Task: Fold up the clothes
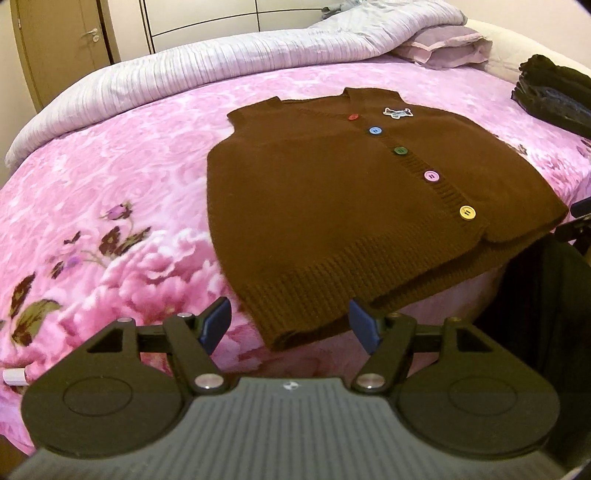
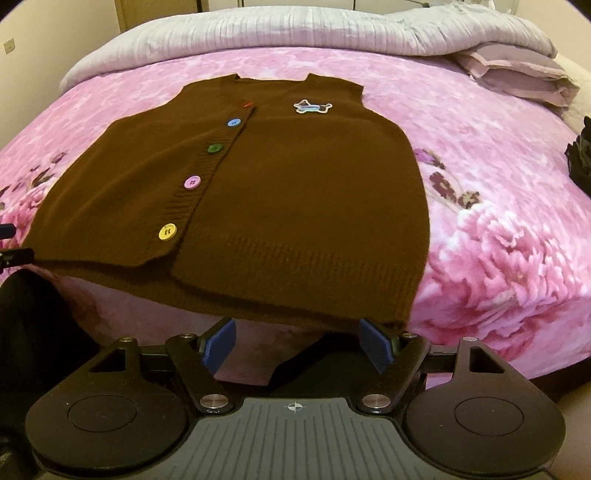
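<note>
Flat on pink floral blanket point(image 2: 498, 236), brown knit vest point(image 2: 295, 192), five coloured buttons, both claws spread, empty.

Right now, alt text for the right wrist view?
A brown knit button-up vest lies flat on a pink floral blanket, its hem hanging over the bed's near edge. The right gripper is open just below the hem, holding nothing. A folded grey quilt lies behind.
</note>
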